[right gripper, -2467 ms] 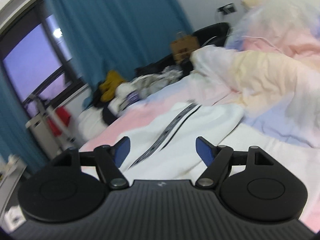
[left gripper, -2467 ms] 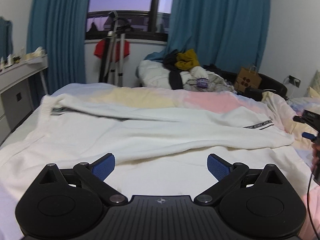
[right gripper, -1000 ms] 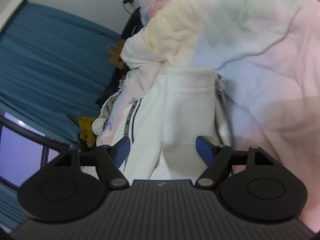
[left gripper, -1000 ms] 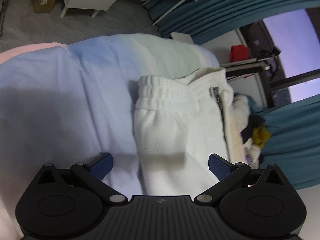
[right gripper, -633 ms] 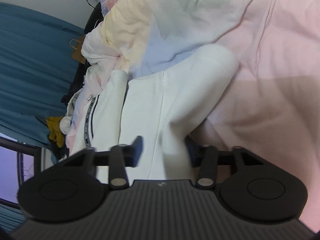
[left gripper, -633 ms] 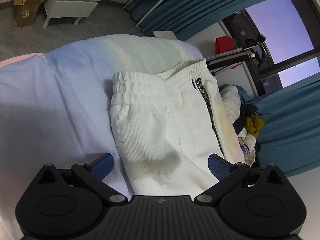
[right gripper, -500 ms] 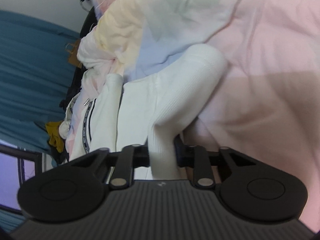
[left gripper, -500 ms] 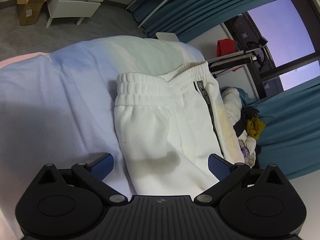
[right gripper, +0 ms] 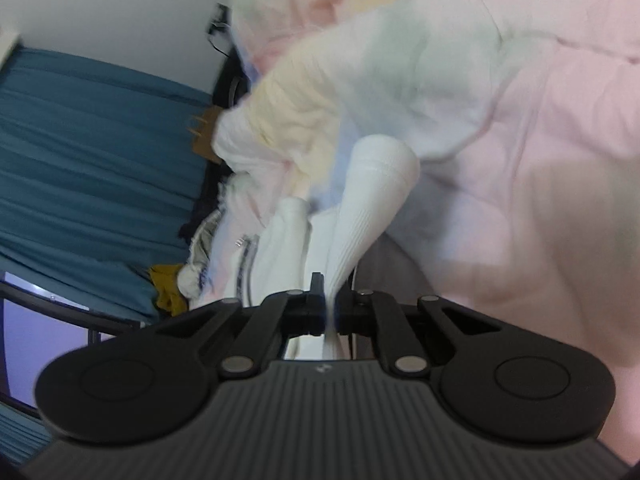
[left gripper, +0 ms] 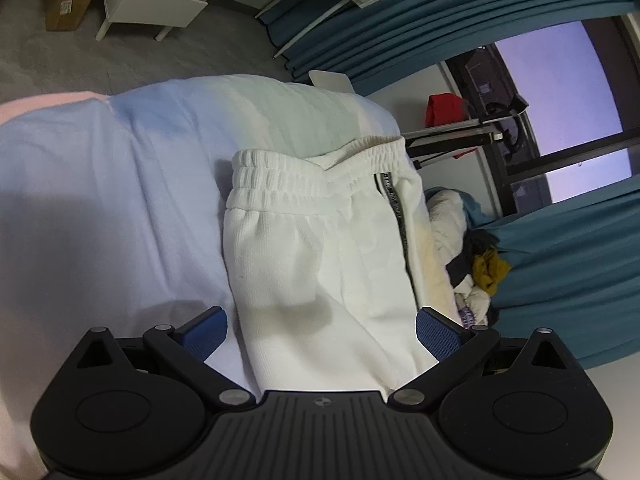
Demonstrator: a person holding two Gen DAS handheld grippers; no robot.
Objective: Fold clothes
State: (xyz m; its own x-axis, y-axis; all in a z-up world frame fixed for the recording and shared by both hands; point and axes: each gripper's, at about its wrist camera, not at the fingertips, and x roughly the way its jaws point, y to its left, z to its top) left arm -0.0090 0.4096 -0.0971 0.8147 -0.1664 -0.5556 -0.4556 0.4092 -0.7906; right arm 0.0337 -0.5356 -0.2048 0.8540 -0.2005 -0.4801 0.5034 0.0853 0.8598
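Progress so far is pretty thin, honestly. White sweatpants (left gripper: pixel 320 248) lie stretched along the bed (left gripper: pixel 100 184), waistband (left gripper: pixel 288 176) toward the upper middle of the left wrist frame, black side stripe running down the right edge. They look laid out lengthwise, maybe with the legs stacked on each other, but I can't tell that for sure from here.

My left tongs (left gripper: pixel 320 330) are spread wide, blue pads either side of the fabric low in the frame and not pressing on it, so nothing gripped there yet. Over on the right wrist frame, my right tongs (right gripper: pixel 329 312) have just been closing and now sit pinched on a ribbed cuff (right gripper: pixel 372 200) at the leg end, cloth squeezed between the jaws at bottom centre. That frame is blurry, with the rumpled pastel duvet (right gripper: pixel 520 120) filling the right side.

So I'd call it: garment laid out, one end grabbed. Left to do, by my guess: get the left side clamped near the waist, bring the cuff end over toward the waistband, flatten it, maybe fold once more. There's also a heap of other clothes (left gripper: pixel 476 276) by the curtain at the right of the left view, so probably more to go after this one.
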